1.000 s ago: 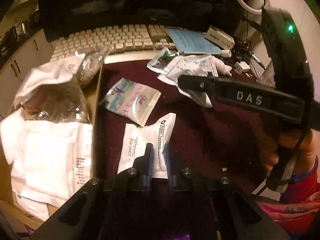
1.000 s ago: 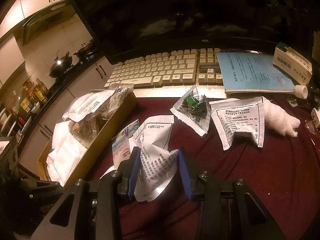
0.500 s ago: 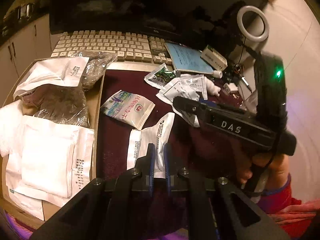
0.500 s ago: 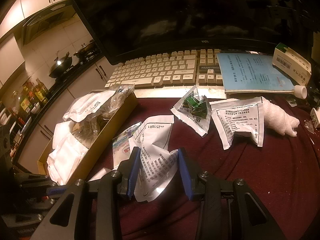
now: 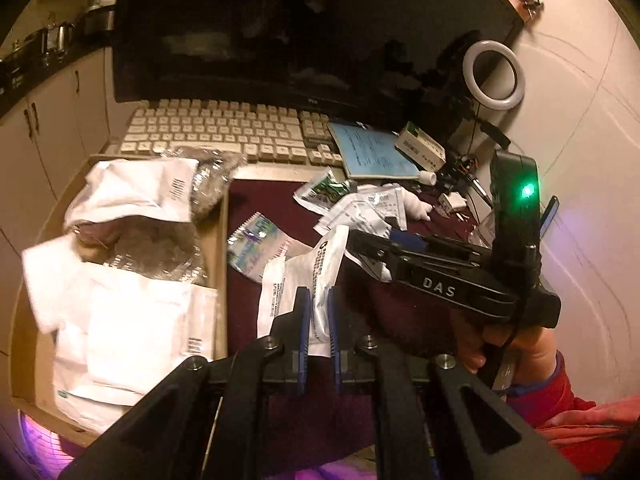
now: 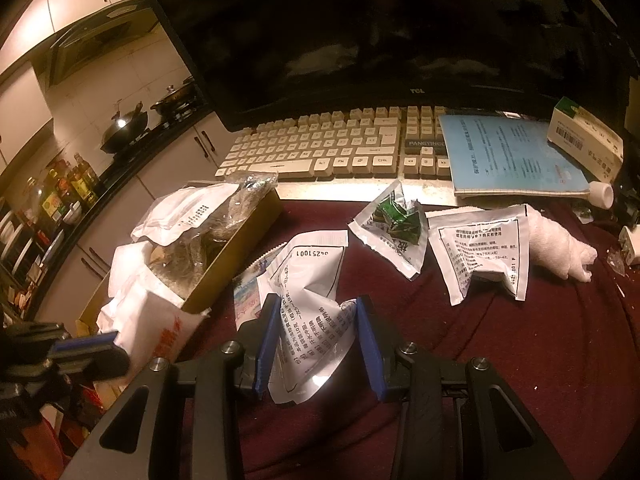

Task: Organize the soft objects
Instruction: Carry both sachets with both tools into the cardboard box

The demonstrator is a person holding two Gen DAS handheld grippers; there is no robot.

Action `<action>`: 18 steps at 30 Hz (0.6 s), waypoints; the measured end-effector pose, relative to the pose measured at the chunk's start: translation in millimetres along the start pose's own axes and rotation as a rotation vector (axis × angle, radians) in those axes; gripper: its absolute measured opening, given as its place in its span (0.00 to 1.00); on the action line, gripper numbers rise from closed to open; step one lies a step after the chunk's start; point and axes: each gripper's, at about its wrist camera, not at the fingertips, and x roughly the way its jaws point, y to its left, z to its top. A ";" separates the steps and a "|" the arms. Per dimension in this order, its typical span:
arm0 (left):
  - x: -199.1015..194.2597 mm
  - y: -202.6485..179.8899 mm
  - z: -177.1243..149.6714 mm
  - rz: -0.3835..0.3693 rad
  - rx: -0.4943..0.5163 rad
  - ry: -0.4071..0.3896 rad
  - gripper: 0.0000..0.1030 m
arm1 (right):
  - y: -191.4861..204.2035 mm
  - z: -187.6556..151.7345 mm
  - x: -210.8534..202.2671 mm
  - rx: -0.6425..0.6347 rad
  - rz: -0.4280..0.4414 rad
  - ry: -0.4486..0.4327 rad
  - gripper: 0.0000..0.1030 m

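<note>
- The left gripper [image 5: 316, 312] was clamped on a white sachet [image 5: 304, 276], its blue pads pinching the packet's near edge; the rest of the packet stood out ahead of the jaws, clear of the maroon cloth [image 5: 264, 200].
- The right gripper [image 6: 316, 344] held a crumpled printed sachet [image 6: 312, 312] between its pads, jaws part-way apart and pressing the packet's creased sides.
- The box [image 5: 222, 240] lay just left of the left gripper, already holding white packets and a clear bag.
- Ahead of the right gripper, a green packet [image 6: 394, 216], another white sachet [image 6: 480, 252] and a tissue wad [image 6: 560, 252] lay loose on the cloth.
- A blue-green packet [image 5: 256, 248] lay ahead of the left gripper, partly under its sachet.
- Judged by their creases and sag, the sachets would be light, limp and glossy, so likely to slip or fold.
- A flat sealed edge looked the best hold; gripping the puffy middle risked crushing or sliding.
</note>
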 end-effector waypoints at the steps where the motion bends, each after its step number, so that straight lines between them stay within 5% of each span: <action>1: -2.8 1.6 0.6 0.005 0.000 -0.003 0.08 | 1.2 0.6 -0.8 -0.003 0.002 -0.001 0.40; 18: -43.1 58.2 -4.1 0.189 -0.038 -0.017 0.08 | 58.4 8.0 -2.3 -0.152 0.073 0.013 0.40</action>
